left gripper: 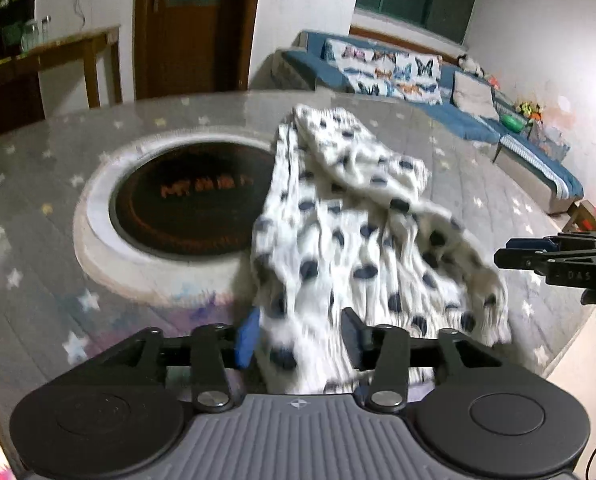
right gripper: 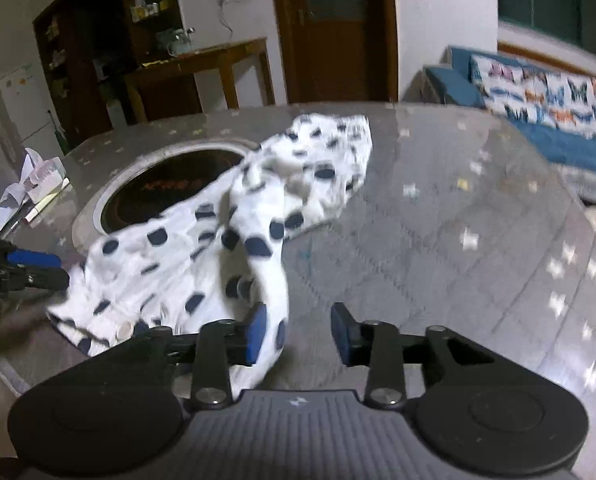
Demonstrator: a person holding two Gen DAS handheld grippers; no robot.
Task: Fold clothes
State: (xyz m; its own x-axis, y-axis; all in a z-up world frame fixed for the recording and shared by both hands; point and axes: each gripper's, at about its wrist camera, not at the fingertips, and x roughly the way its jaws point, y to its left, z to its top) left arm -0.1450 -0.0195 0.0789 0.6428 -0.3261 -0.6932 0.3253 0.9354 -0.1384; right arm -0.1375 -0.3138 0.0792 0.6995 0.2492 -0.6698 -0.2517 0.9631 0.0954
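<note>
The spotted garment (left gripper: 338,220) is lying crumpled in the middle of the frame on the round table (left gripper: 38,184), its left edge hanging over the dark stove well (left gripper: 190,200). The left gripper (left gripper: 300,334) is standing released, cloth loose between its pads, probably so the fold can settle. The right wrist view is showing what the first cannot: papers (right gripper: 30,184) at the left edge, and the right gripper (right gripper: 298,332) standing open, with the hem only brushing its left pad (right gripper: 256,332).

Your two wrist cameras are looking down, close, across the table (left gripper: 58,168), both sharing its round burner (right gripper: 170,184) (blurred).
</note>
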